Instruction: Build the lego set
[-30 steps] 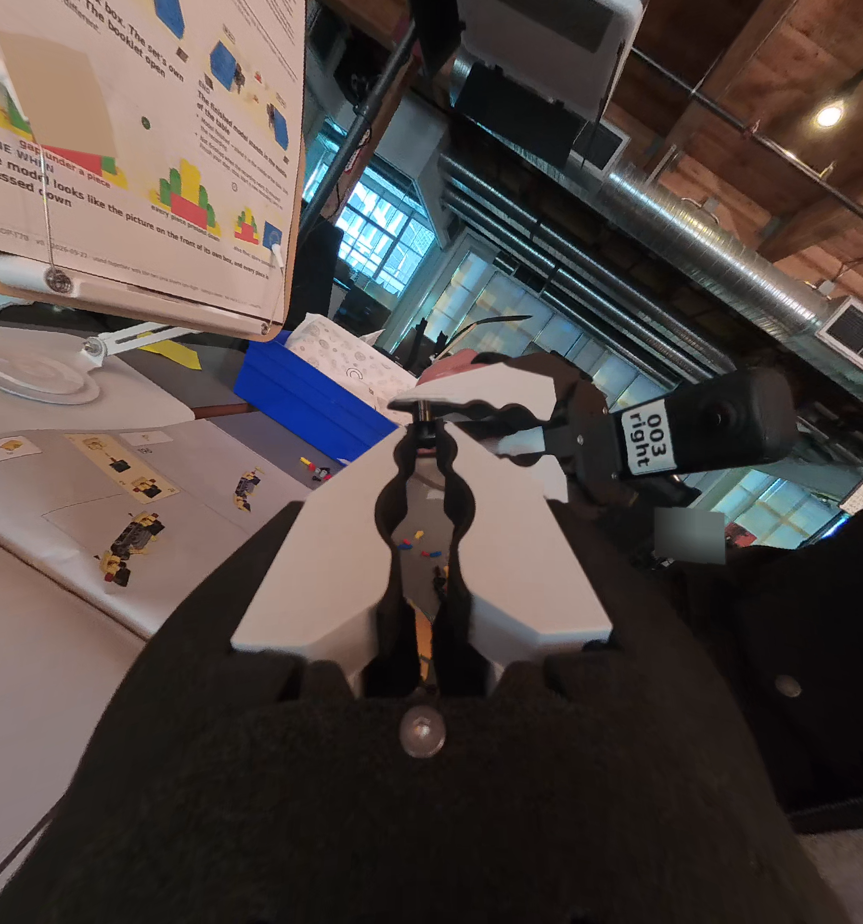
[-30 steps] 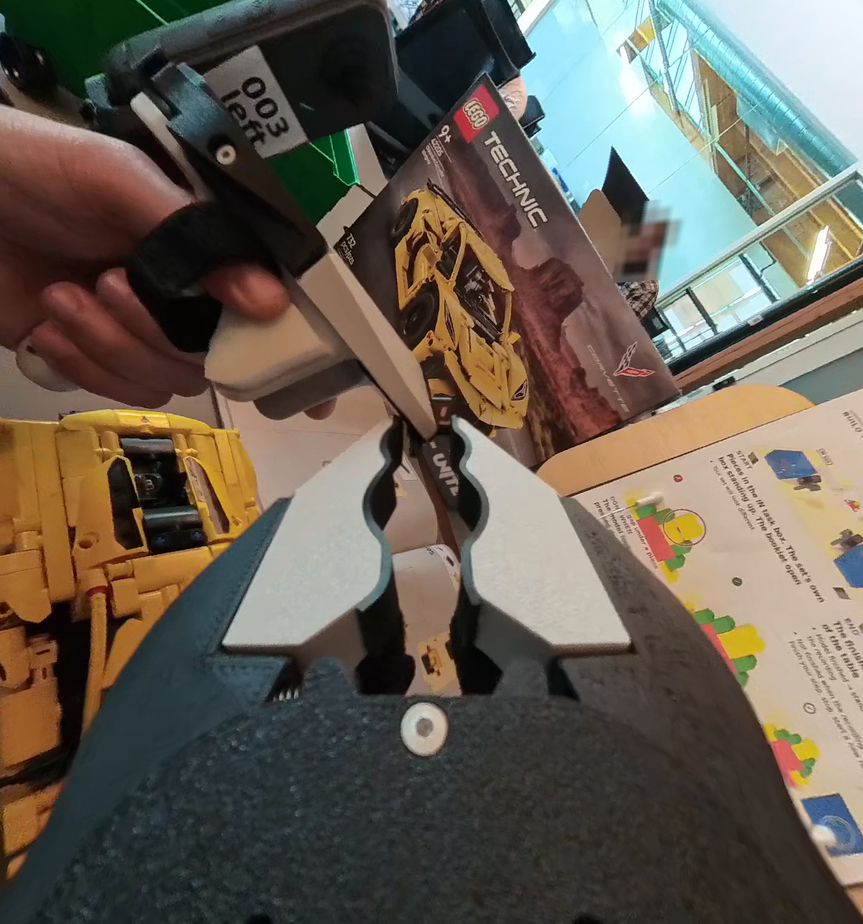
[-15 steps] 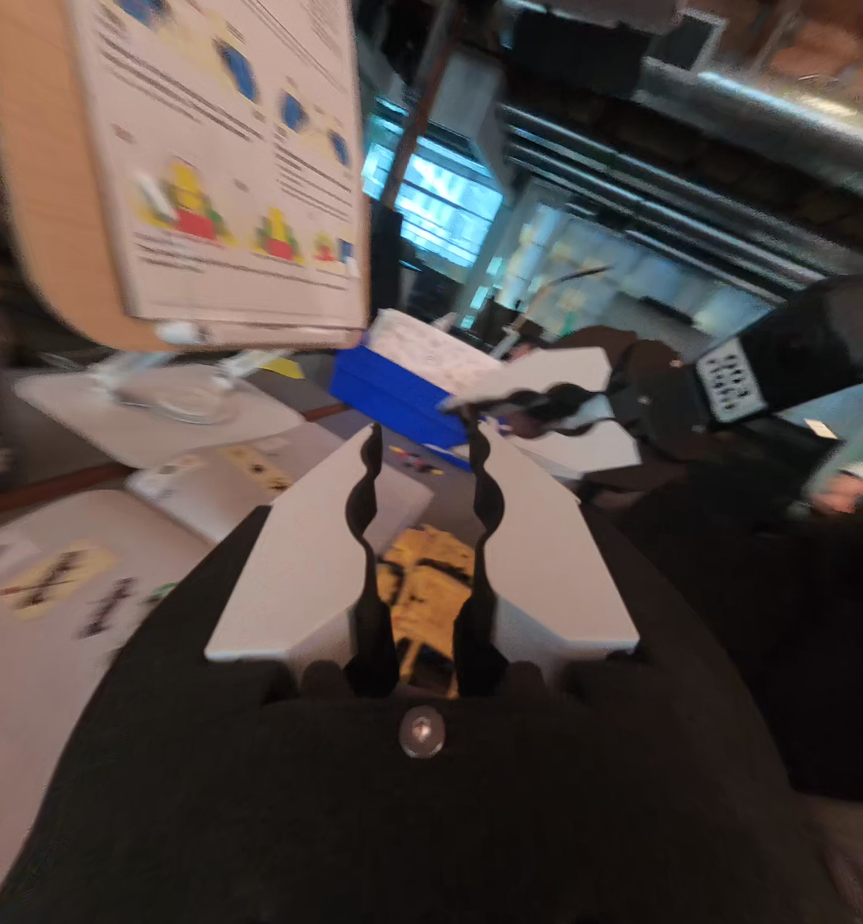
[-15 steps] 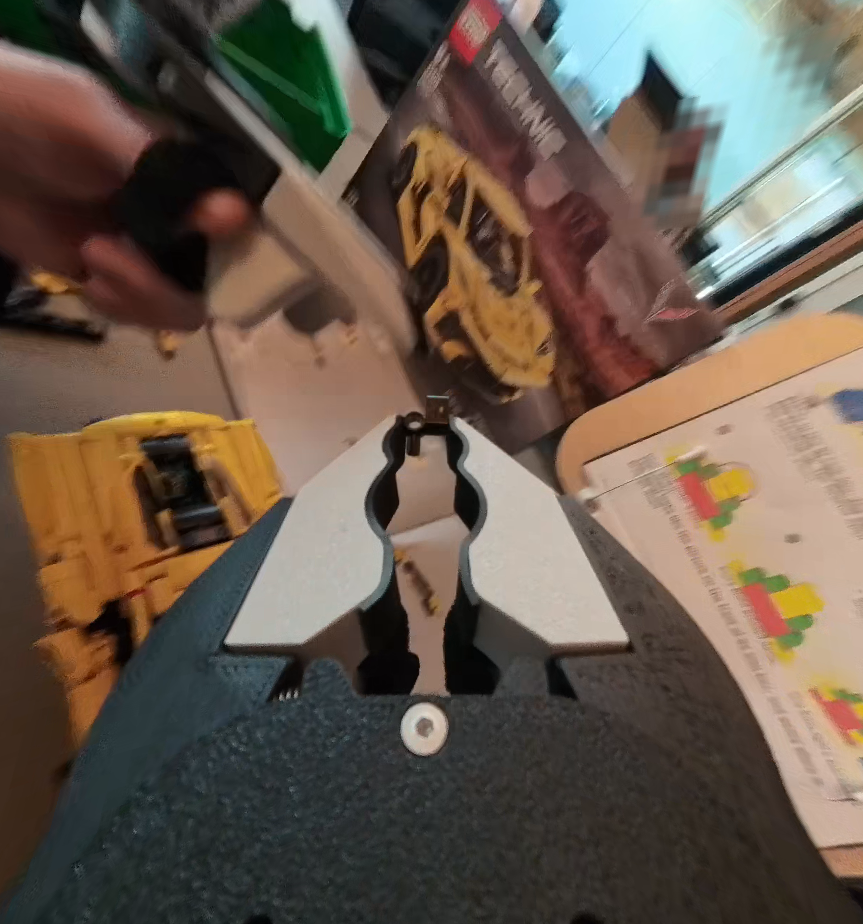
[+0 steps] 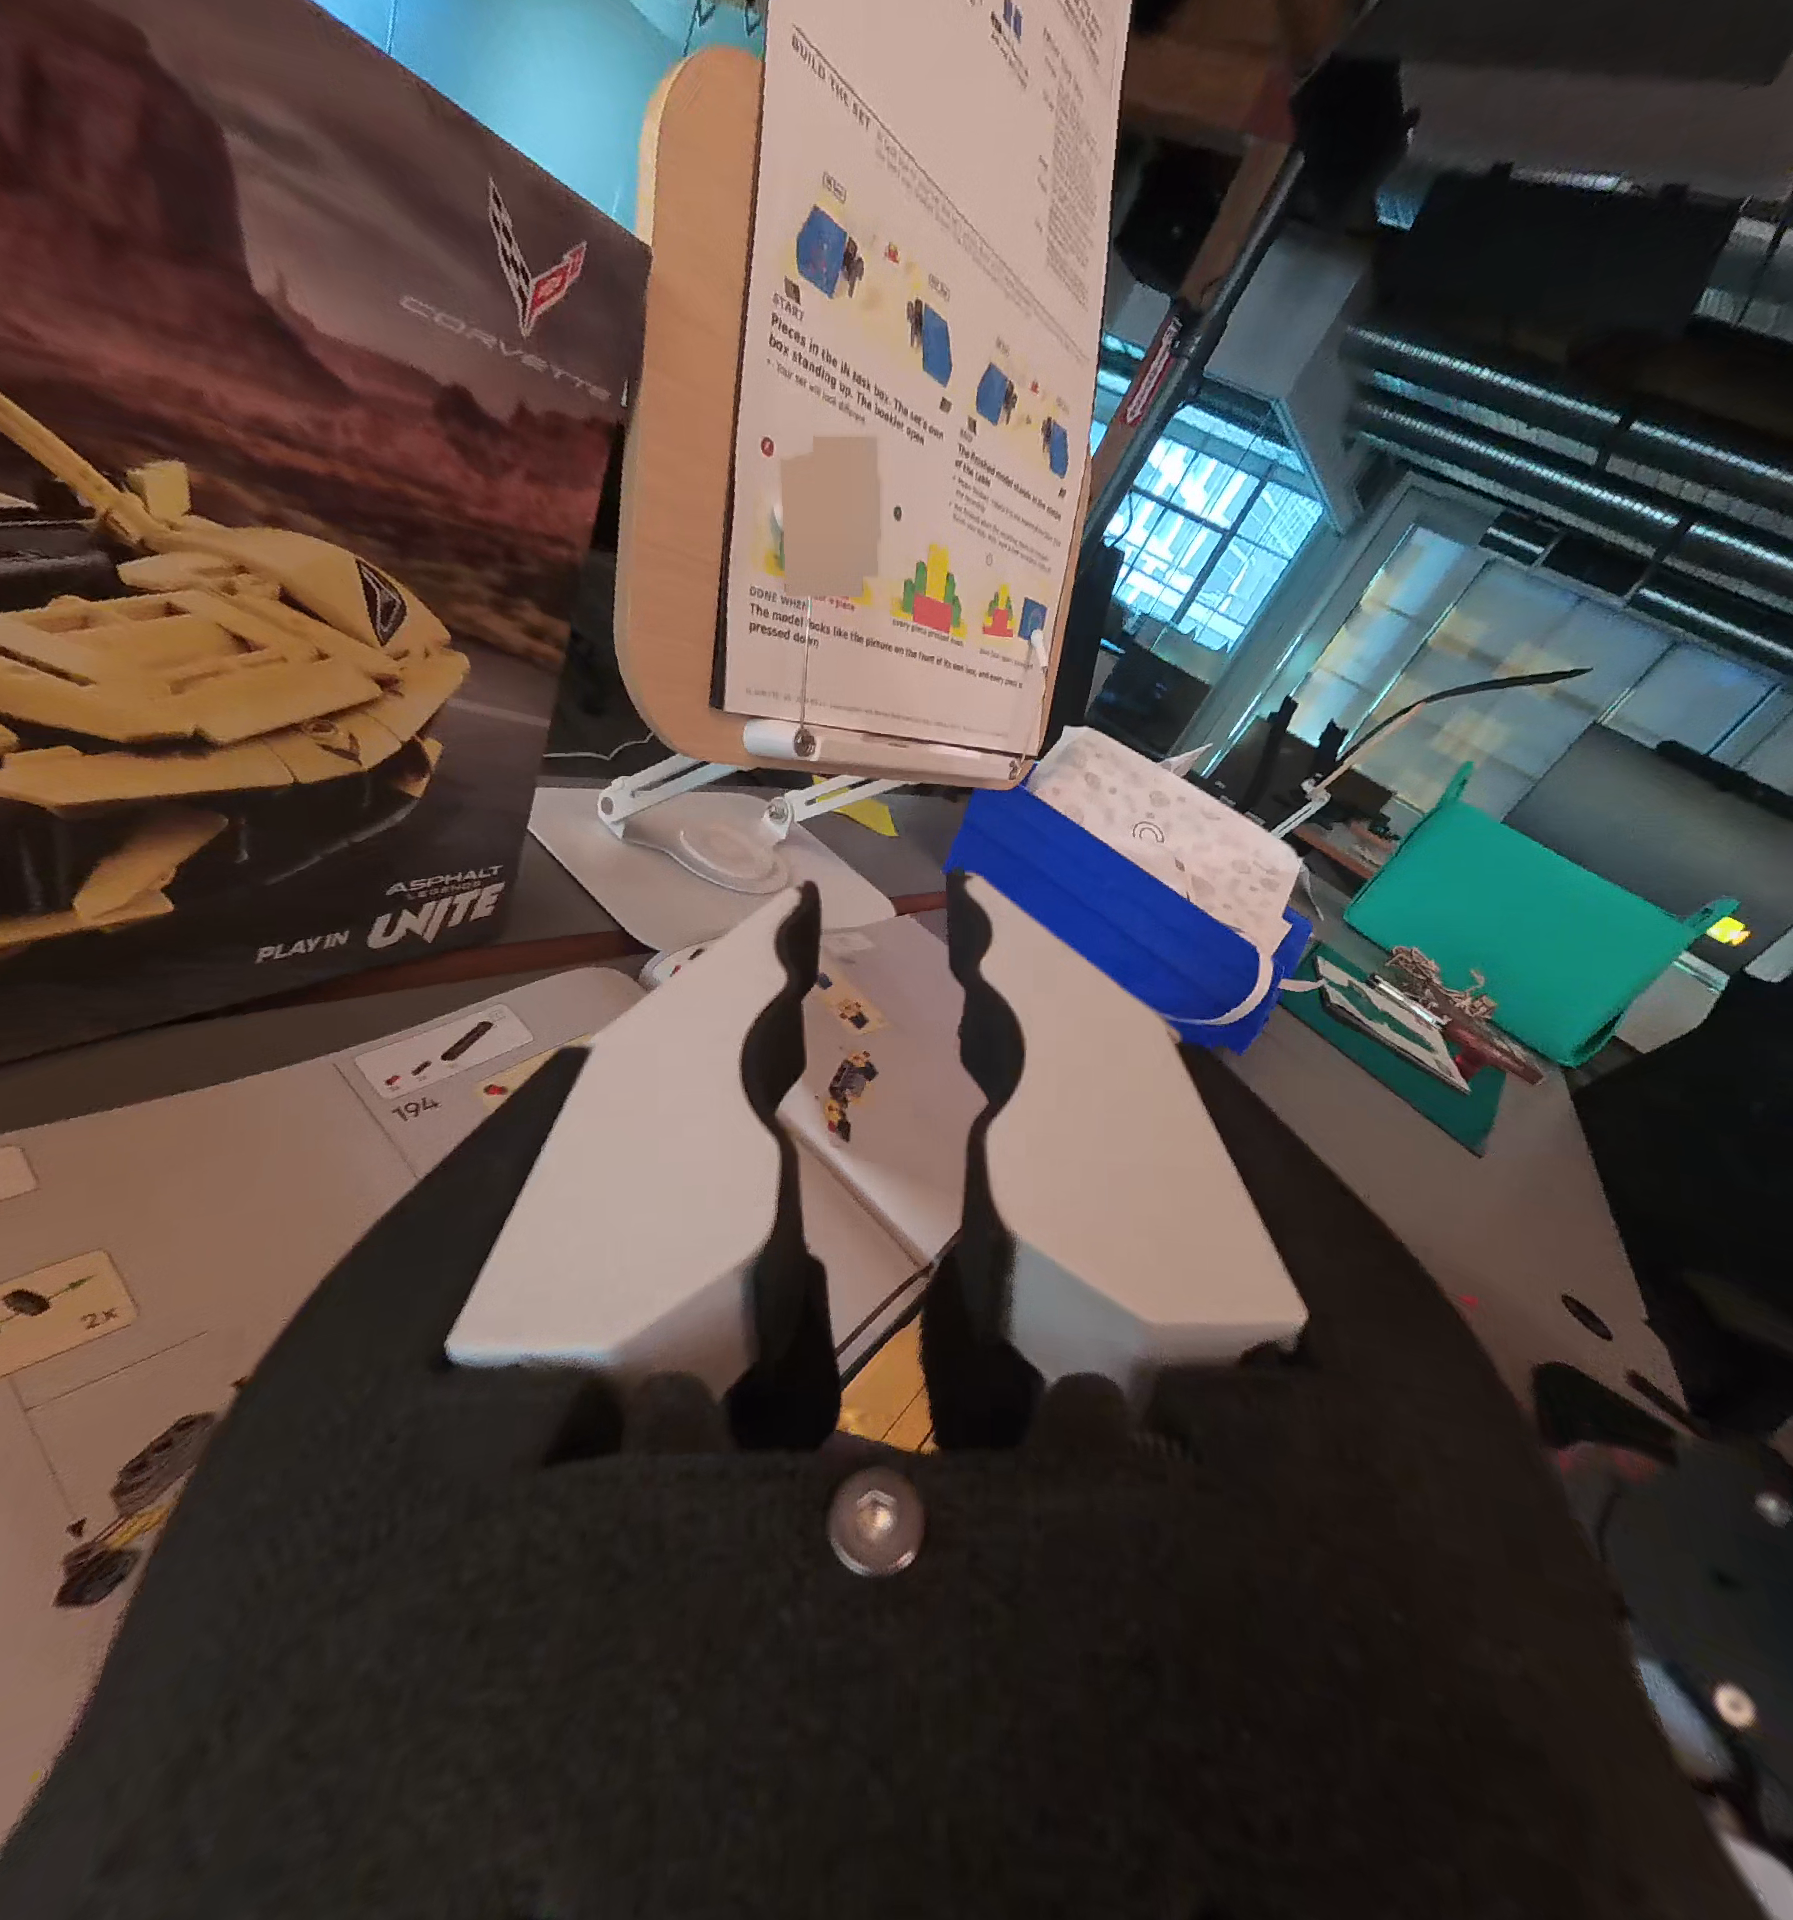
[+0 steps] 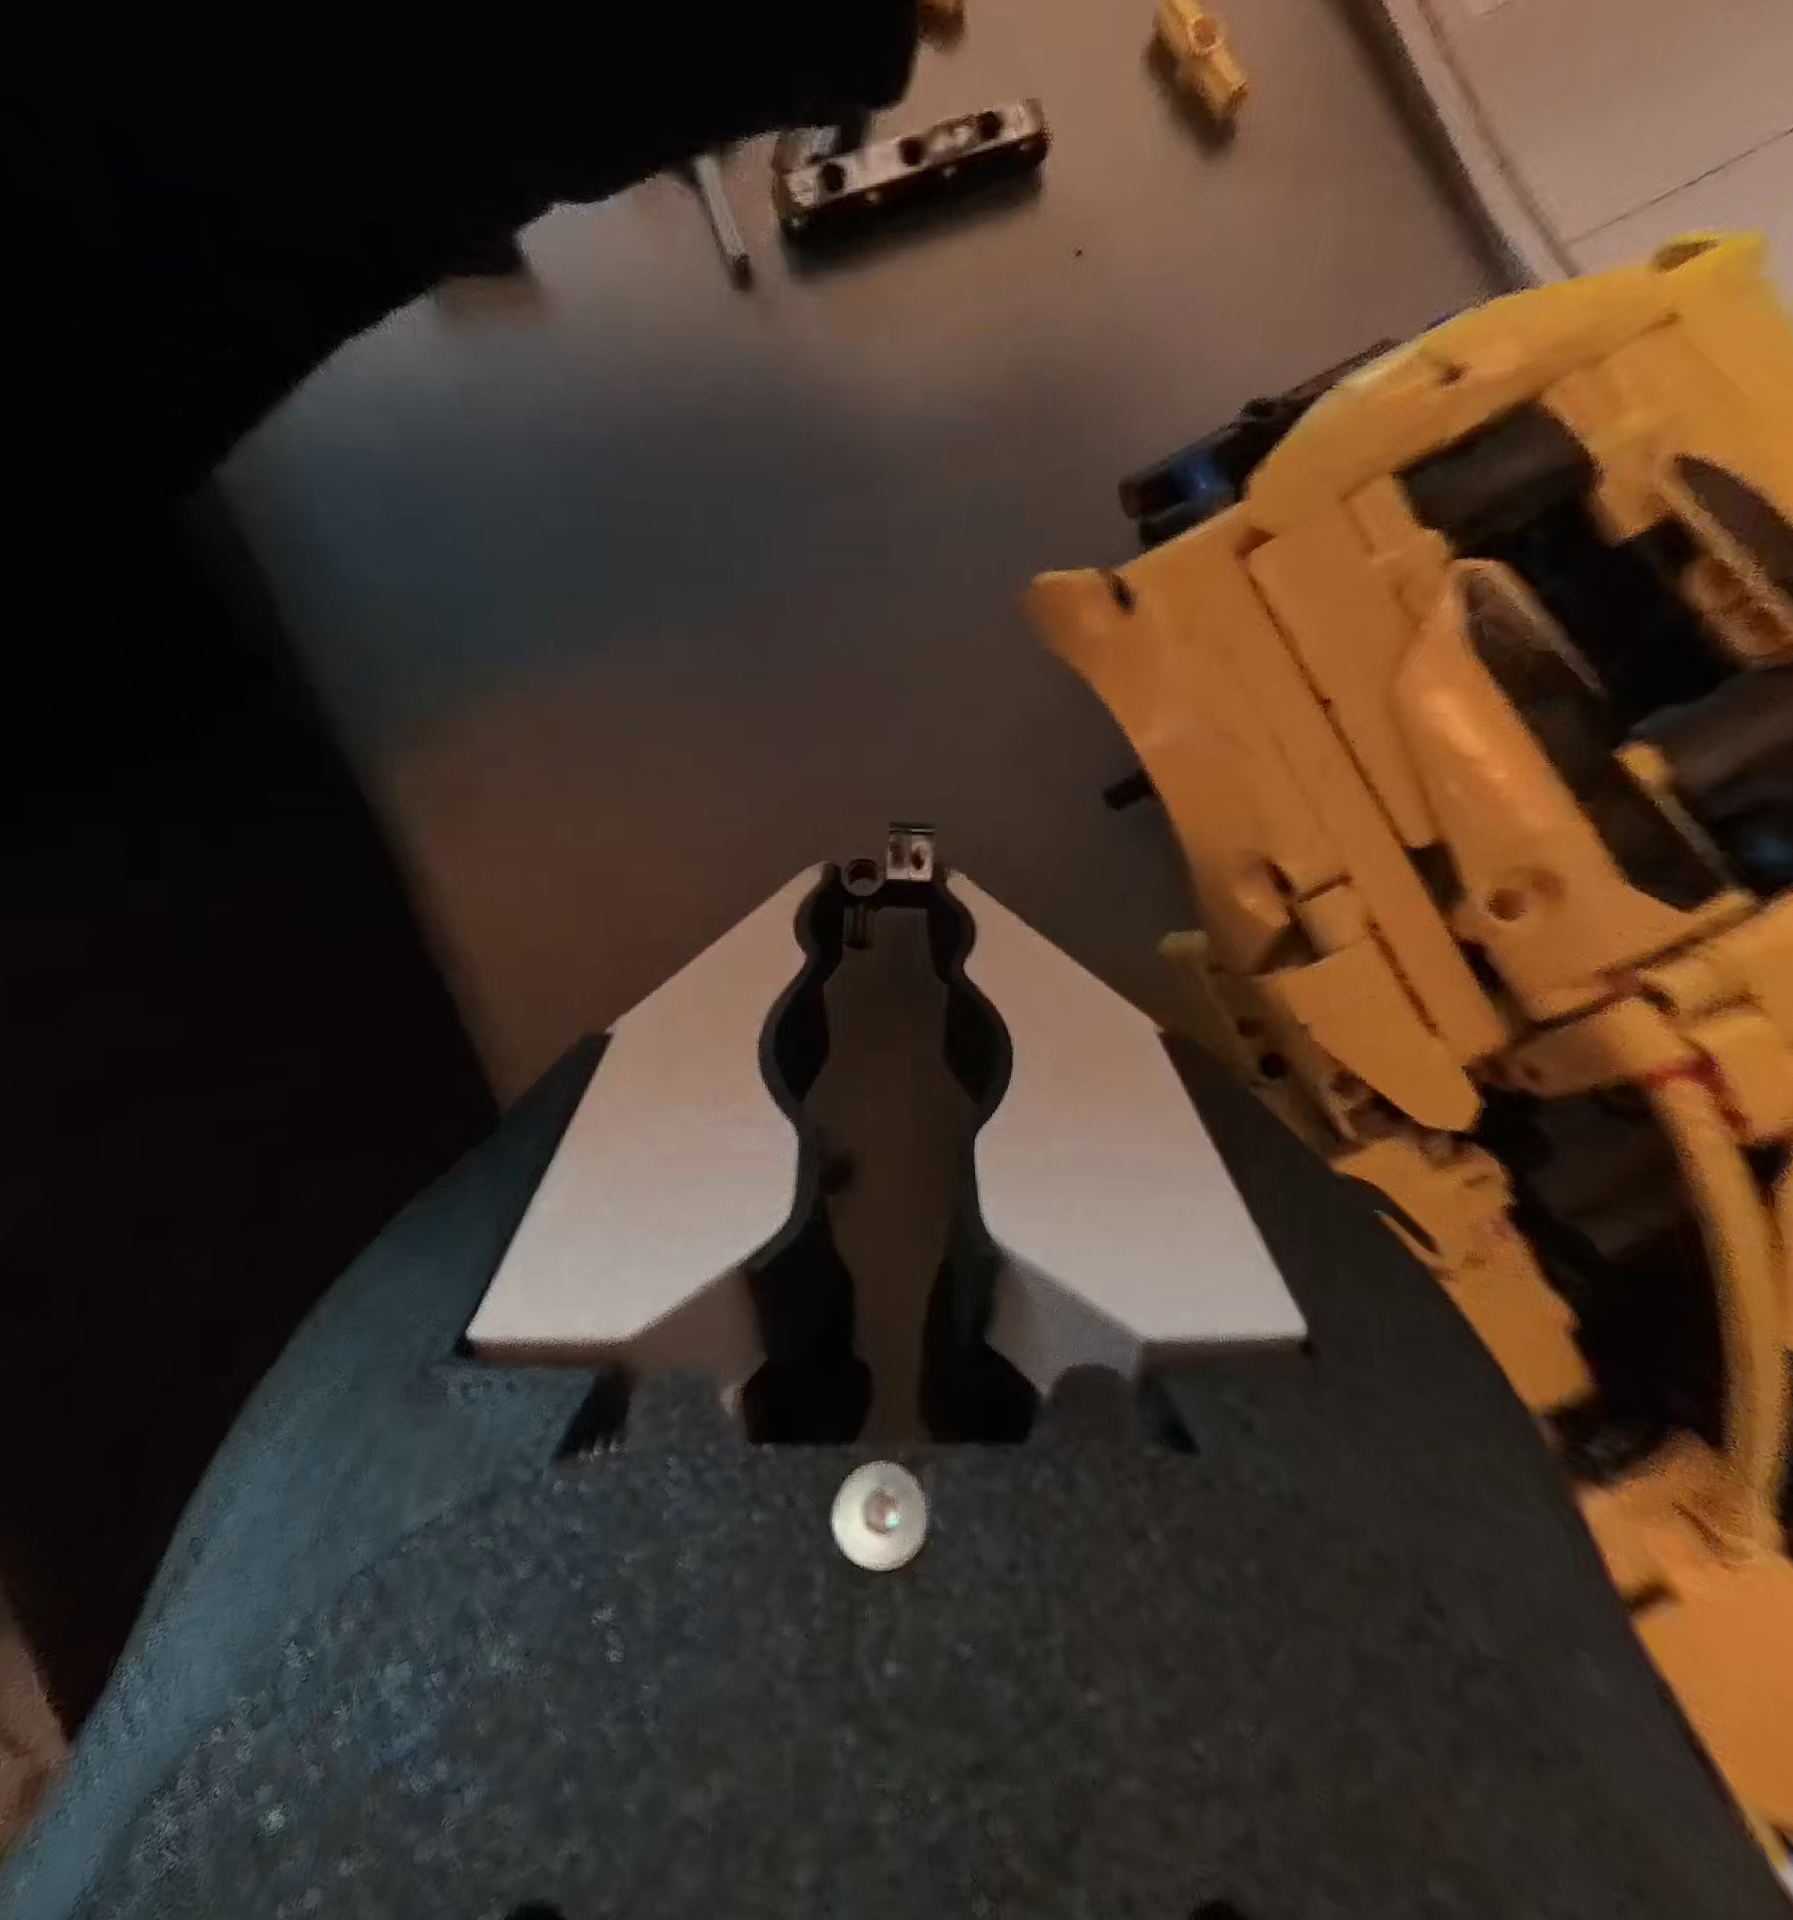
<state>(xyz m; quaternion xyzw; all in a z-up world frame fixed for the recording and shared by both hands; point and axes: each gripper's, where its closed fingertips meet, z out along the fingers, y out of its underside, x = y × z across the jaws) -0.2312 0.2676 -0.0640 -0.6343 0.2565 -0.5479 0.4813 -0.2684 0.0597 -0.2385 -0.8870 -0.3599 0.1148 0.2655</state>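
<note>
Right wrist view puts you over the dark table point(image 6: 663, 582), with your right gripper point(image 6: 887, 883) pinched nearly closed on a small black connector piece point(image 6: 897, 857) held right at the fingertips. Just to the right lies the yellow car model point(image 6: 1494, 831), its body panels and dark cabin largely assembled, so much of the build looks done. A black beam point(image 6: 907, 166) and a small yellow piece point(image 6: 1198, 57) lie loose at the far edge of the table, so parts remain to be fitted; how many more, these views cannot say. Your left gripper point(image 5: 876, 904) holds nothing, its jaws parted a moderate way, and points over the open instruction booklet point(image 5: 196, 1226) towards the set's box point(image 5: 248, 520) standing at the back and the sheet on its wooden stand point(image 5: 923, 416), with a blue bin point(image 5: 1100, 914) just beyond. By my reading, the held connector is the next part for the model, and it is not yet seated.
</note>
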